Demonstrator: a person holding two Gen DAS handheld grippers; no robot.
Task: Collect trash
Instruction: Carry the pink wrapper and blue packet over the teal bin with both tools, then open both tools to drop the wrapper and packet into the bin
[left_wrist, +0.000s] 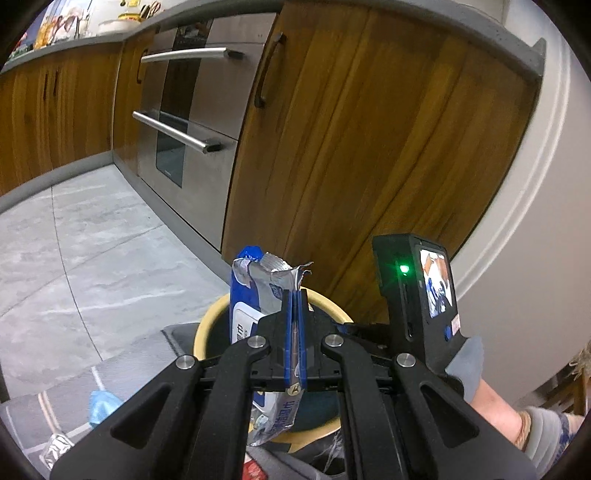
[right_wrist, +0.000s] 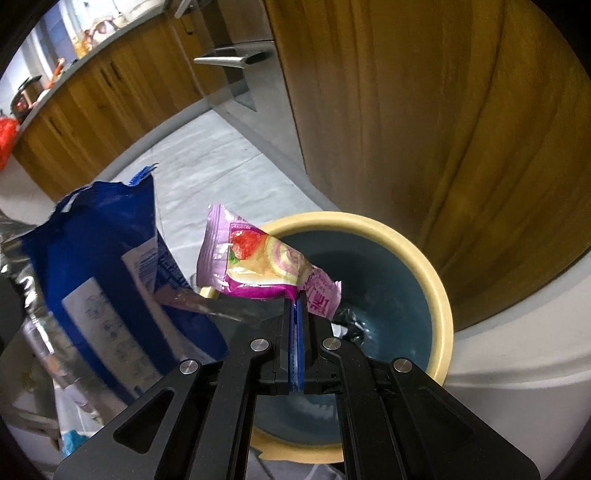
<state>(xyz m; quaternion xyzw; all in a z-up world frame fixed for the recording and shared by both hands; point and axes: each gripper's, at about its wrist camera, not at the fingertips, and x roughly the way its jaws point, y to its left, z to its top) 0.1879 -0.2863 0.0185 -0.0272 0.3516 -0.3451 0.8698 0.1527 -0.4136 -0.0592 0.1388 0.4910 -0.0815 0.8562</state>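
While my left gripper (left_wrist: 294, 295) pinches the limp blue wet-wipe pack (left_wrist: 255, 291) by its edge, my right gripper (right_wrist: 297, 299) pinches a feather-light pink snack wrapper (right_wrist: 255, 264) over the bin (right_wrist: 439, 295), probably crinkly, slippery film.

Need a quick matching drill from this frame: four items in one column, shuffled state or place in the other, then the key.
Items:
1. blue wipes pack
2. pink snack wrapper
3. yellow-rimmed bin
4. oven

Descriptions:
A. built in between wooden cabinets
B. clamped in the left gripper
C. on the floor below both grippers
D. clamped in the right gripper

Pairs: 1-B, 2-D, 3-C, 4-A
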